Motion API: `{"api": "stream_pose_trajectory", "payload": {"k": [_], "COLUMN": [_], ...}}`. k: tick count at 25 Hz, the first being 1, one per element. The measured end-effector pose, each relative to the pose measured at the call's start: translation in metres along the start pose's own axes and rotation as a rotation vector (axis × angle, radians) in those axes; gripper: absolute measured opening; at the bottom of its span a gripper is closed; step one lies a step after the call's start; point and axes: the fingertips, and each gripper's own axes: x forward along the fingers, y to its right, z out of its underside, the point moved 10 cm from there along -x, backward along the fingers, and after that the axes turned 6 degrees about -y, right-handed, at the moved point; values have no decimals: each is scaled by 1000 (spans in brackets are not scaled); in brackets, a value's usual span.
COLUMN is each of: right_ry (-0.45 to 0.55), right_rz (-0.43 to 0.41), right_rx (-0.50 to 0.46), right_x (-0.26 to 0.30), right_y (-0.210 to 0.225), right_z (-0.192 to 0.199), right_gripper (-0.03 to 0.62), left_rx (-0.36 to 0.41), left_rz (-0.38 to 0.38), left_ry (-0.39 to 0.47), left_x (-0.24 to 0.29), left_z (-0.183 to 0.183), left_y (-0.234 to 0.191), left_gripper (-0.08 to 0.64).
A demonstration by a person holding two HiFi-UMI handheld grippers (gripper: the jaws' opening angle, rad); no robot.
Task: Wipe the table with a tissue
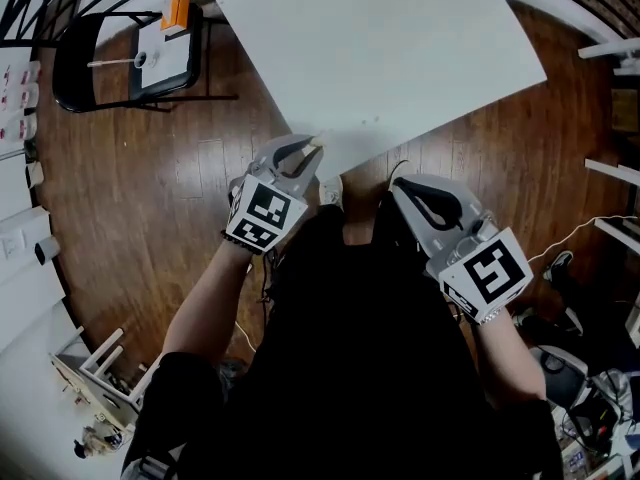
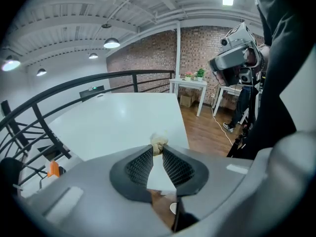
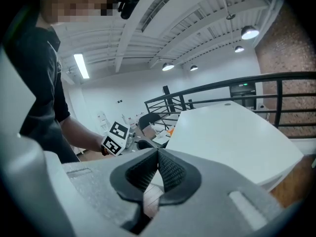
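A large white table [image 1: 380, 38] fills the upper middle of the head view. My left gripper [image 1: 312, 145] hangs at its near edge, shut on a small crumpled tissue [image 1: 320, 140]. In the left gripper view the tissue [image 2: 159, 141] sticks out as a cream wad from the tips of the left gripper [image 2: 158, 148], with the table [image 2: 118, 122] just beyond. My right gripper [image 1: 398, 184] is lower right, off the table over the wooden floor, its jaws shut with nothing between them. The right gripper [image 3: 158, 153] points past the table's [image 3: 232, 132] corner.
A black chair [image 1: 75, 68] holding a white sheet and an orange object [image 1: 176, 13] stands at the far left. White shelving [image 1: 615, 173] and a cable lie to the right. A black railing [image 2: 74, 90] runs behind the table. A small white side table [image 2: 190, 83] stands by the brick wall.
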Motion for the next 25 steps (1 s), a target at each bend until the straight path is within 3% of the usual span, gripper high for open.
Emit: {"api": "stream_pose_trajectory", "payload": {"k": [9, 25], "right_ry": [-7, -15], "right_rz": [29, 22], "right_rx": [-71, -39], "right_x": [6, 3], "right_y": [2, 18], "right_z": [2, 13], "right_gripper": [-8, -8], "left_rx": [-35, -35], "left_rz": [-10, 3], "left_ry": [-115, -204], "left_x": [36, 61], "left_z": [11, 13], "left_y": [-9, -12], "left_gripper": [77, 75]}}
